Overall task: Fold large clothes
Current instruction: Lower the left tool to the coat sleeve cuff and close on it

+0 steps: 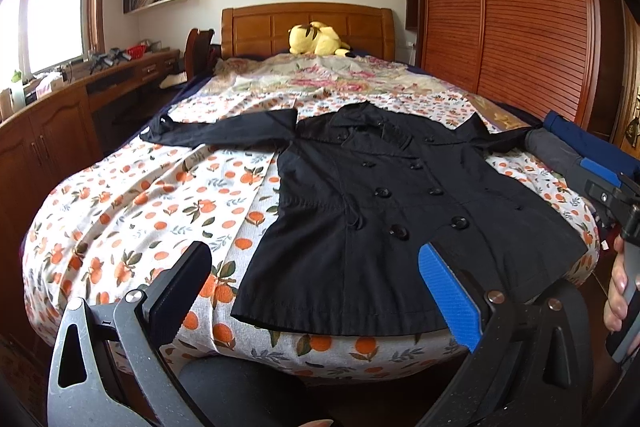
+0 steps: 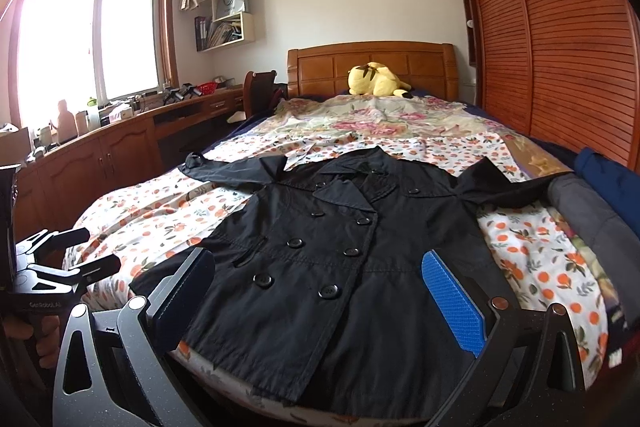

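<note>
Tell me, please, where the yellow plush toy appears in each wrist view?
Left wrist: yellow plush toy sits top centre, at the head of the bed.
Right wrist: it sits upper centre, slightly right.
Shared landmark: the wooden headboard right behind it.

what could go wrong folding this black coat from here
The black coat has its hem hanging over the bed edge, so a pull toward you might slide it off. Its right sleeve touches the folded clothes and may drag them. Both hand-held grippers, left and right, are open, gripping nothing.
</note>
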A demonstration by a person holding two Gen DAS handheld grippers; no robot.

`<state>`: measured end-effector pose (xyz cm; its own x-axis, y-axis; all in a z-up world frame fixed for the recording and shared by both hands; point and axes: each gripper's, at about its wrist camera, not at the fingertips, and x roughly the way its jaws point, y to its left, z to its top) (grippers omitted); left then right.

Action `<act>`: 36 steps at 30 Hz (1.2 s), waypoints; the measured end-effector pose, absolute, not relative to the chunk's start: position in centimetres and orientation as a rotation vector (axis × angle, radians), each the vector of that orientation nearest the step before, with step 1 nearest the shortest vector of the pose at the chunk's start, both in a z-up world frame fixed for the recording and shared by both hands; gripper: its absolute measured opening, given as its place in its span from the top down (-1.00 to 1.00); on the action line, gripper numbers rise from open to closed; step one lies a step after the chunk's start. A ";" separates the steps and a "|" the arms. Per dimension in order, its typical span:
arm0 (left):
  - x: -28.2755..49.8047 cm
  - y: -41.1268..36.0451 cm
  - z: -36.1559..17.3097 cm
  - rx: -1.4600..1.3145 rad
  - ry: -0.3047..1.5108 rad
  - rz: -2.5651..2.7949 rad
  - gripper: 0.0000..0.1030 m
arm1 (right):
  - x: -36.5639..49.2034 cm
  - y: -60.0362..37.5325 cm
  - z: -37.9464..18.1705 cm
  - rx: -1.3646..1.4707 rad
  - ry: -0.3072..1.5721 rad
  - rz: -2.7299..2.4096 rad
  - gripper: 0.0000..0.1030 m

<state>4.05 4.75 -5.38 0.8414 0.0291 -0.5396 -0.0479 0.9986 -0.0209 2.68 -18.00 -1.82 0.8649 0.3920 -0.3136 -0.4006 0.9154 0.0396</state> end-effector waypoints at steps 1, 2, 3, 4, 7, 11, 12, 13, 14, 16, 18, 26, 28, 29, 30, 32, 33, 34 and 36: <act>4.4 5.0 -5.7 -0.035 0.576 0.042 -1.00 | 3.2 -17.9 -1.9 -0.027 0.326 0.420 -1.00; 4.9 5.2 -6.0 -0.037 0.584 0.044 -1.00 | 3.8 -17.7 -2.0 -0.028 0.330 0.424 -1.00; 5.3 5.4 -6.3 -0.038 0.589 0.046 -1.00 | 4.3 -17.5 -2.1 -0.029 0.333 0.428 -1.00; 5.6 5.6 -6.4 -0.037 0.593 0.049 -1.00 | 4.8 -17.3 -2.2 -0.030 0.333 0.431 -1.00; 6.6 6.3 -7.1 -0.036 0.605 0.061 -1.00 | 6.5 -16.4 -2.5 -0.050 0.336 0.439 -1.00; 7.6 7.9 -7.8 -0.044 0.632 0.077 -1.00 | 9.4 -14.7 -2.9 -0.059 0.354 0.468 -1.00; 7.9 8.3 -8.0 -0.044 0.636 0.080 -1.00 | 10.1 -14.3 -2.9 -0.060 0.352 0.479 -1.00; 8.1 8.9 -8.3 -0.044 0.644 0.087 -1.00 | 10.7 -13.9 -2.9 -0.064 0.349 0.485 -1.00; 8.6 9.4 -8.6 -0.046 0.651 0.092 -1.00 | 11.5 -13.3 -2.9 -0.070 0.345 0.493 -1.00; 9.2 10.4 -9.0 -0.051 0.669 0.099 -1.00 | 13.1 -12.3 -2.9 -0.071 0.350 0.508 -1.00; 9.9 11.5 -9.3 -0.060 0.687 0.111 -1.00 | 14.9 -11.3 -3.0 -0.076 0.366 0.530 -1.00; 12.6 16.3 -9.6 -0.084 0.748 0.183 -0.97 | 21.3 -7.0 -4.4 -0.157 0.459 0.583 -1.00; 13.3 17.7 -9.3 -0.084 0.761 0.194 -0.95 | 22.1 -6.1 -4.7 -0.203 0.473 0.592 -1.00; 13.7 18.4 -9.0 -0.077 0.762 0.202 -0.95 | 22.3 -5.8 -5.1 -0.221 0.476 0.600 -1.00; 14.1 19.2 -8.8 -0.072 0.763 0.211 -0.93 | 22.4 -5.8 -5.3 -0.230 0.479 0.604 -1.00; 15.3 20.7 -8.7 -0.081 0.768 0.215 -0.89 | 22.7 -5.7 -5.9 -0.239 0.493 0.604 -1.00; 16.1 21.5 -8.8 -0.091 0.775 0.210 -0.84 | 22.8 -6.0 -6.5 -0.240 0.508 0.609 -1.00; 17.2 22.3 -8.9 -0.102 0.785 0.203 -0.80 | 22.8 -6.4 -6.7 -0.241 0.523 0.613 -1.00; 19.2 23.8 -9.2 -0.116 0.800 0.198 -0.62 | 22.8 -7.0 -6.6 -0.235 0.535 0.616 -1.00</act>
<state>19.15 23.82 -9.18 0.6797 0.1322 -0.7215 -0.2199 0.9751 -0.0284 22.77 -6.95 -6.56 0.6867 0.4854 -0.5412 -0.6038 0.7954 -0.0527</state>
